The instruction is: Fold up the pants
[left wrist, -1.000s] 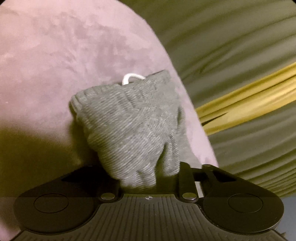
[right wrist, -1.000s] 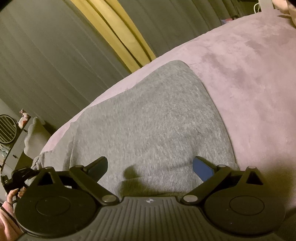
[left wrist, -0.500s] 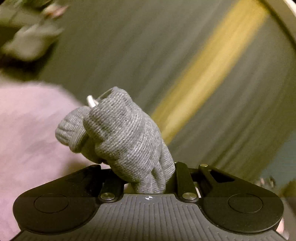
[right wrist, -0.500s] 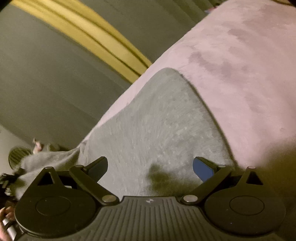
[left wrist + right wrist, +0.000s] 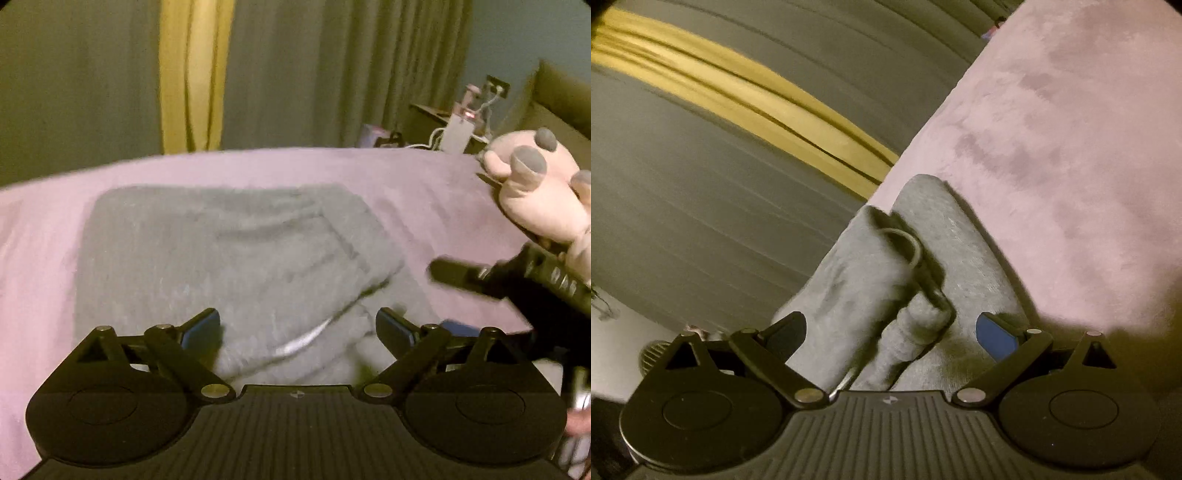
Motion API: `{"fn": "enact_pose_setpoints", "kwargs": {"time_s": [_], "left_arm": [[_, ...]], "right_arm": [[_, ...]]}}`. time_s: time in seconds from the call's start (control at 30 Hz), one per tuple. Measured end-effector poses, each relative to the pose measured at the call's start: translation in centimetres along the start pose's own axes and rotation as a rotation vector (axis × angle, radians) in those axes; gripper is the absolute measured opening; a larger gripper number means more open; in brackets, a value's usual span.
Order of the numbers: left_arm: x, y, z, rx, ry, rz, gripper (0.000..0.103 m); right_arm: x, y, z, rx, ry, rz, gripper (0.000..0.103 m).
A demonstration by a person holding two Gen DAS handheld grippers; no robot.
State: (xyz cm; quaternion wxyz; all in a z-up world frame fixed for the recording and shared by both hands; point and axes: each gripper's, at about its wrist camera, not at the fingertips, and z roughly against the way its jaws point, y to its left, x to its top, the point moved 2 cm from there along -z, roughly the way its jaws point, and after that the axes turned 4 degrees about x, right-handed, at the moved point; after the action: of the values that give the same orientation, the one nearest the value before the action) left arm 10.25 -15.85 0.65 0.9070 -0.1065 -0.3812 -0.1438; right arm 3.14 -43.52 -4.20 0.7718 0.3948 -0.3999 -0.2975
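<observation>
Left claw (image 5: 297, 326): we read both jaws spread wide, having just opened; grey fabric lies below and between them, but neither pad presses on it. Right claw (image 5: 890, 328): we read its jaws wide apart as well, standing over a bunched roll of the same cloth without pinching it.

We locate the pants (image 5: 221, 251) flat on the bed (image 5: 258, 166), which carries a pink-lilac velvety cover. In the left wrist view the garment forms a folded, roughly rectangular grey slab, with one layer lapped over the near right portion and a pale drawstring (image 5: 299, 341) lying across the fabric just ahead of the claw. In the right wrist view we see the waistband end rolled up, with a cord loop (image 5: 905, 243) resting on top.

We note the right claw entering the left wrist view at the right edge, beside a plush toy (image 5: 535, 192). Behind the bed hang grey curtains (image 5: 314, 74) with a yellow strip (image 5: 192, 74).
</observation>
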Motion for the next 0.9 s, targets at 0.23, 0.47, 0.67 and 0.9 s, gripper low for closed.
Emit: {"fn": "enact_pose_setpoints", "kwargs": {"time_s": [0.23,0.47,0.67,0.9], "left_arm": [[-2.9,9.6,2.6,0.082,-0.005,0.371,0.096],[-5.9,12.6,1.0,0.223,0.052,0.407,0.096],[-6.1,11.3,1.6,0.277,-0.009,0.275,0.098],[-6.4,13.3,1.5,0.205,0.011,0.405,0.098]], "right_arm": [[0.6,-0.1,-0.9,0.094,0.027,-0.094,0.099],[0.8,-0.7,-3.9,-0.021,0.07,-0.172,0.099],[1.2,0.1,-5.7,-0.064,0.042,-0.142,0.097],[0.8,0.2,-5.7,-0.11,0.049,-0.101,0.062]]}}
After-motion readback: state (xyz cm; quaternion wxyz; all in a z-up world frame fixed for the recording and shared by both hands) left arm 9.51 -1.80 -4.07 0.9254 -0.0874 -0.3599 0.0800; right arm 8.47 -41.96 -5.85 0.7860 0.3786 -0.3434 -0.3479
